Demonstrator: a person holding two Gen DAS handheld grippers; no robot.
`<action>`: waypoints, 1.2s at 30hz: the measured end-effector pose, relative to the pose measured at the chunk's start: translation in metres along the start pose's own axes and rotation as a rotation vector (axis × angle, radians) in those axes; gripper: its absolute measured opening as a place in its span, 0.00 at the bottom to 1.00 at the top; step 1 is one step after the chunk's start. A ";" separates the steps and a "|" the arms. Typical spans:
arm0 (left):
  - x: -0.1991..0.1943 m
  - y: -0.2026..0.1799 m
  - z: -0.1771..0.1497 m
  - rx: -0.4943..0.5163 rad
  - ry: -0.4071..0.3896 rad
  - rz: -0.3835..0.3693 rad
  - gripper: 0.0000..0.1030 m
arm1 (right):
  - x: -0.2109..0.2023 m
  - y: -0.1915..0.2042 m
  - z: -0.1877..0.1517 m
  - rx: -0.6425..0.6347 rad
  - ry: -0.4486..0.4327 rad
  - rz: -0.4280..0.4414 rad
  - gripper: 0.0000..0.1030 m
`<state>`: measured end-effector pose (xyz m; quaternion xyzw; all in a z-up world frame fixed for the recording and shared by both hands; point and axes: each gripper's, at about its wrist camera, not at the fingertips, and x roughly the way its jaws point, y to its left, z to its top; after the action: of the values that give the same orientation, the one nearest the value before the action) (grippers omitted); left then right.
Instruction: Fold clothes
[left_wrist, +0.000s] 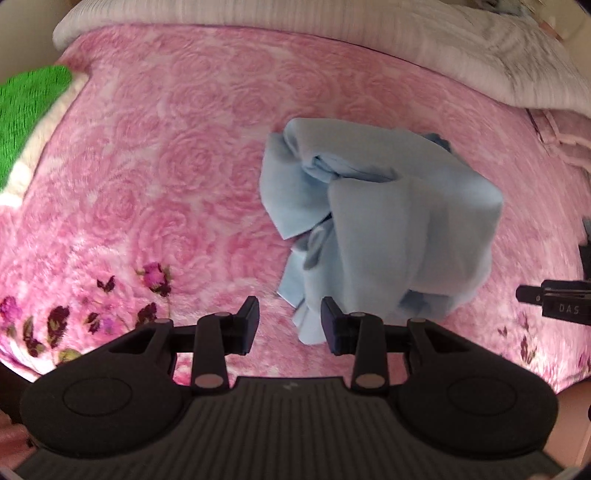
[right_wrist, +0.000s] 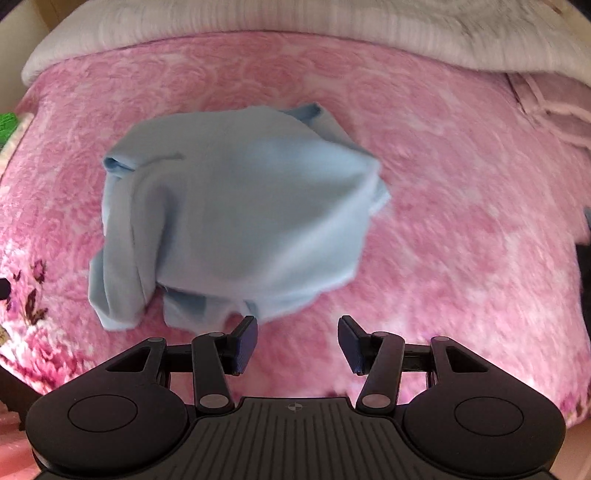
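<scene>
Pink rose blanket (left_wrist: 166, 155) underneath, both tongs hovering over it: left gripper (left_wrist: 290, 325) and right gripper (right_wrist: 297, 345) gaping wide, holding nothing. Just ahead, crumpled in a heap mid-bed, blue garment (right_wrist: 236, 206). Soft, light, floppy by the look; best pinched at a loose hem or corner near the front edge.

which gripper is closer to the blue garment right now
Left, by a slight margin. The left gripper is open with a low tip of the blue garment hanging between its fingers. The right gripper is open just off the garment's near edge, to its right.
</scene>
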<state>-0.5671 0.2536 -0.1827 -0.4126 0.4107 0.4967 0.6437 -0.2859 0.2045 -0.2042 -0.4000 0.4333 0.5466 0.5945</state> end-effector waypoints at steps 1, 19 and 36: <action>0.004 0.004 0.002 -0.012 0.000 0.001 0.32 | 0.003 0.004 0.005 -0.011 -0.023 0.004 0.51; 0.037 0.042 -0.008 -0.150 -0.007 0.087 0.31 | 0.085 0.085 0.050 -0.080 -0.169 0.134 0.03; 0.078 -0.021 -0.022 -0.012 0.029 0.005 0.31 | 0.030 -0.140 -0.073 0.098 -0.061 -0.286 0.31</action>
<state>-0.5361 0.2530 -0.2604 -0.4228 0.4180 0.4947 0.6338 -0.1509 0.1325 -0.2549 -0.4114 0.3798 0.4464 0.6980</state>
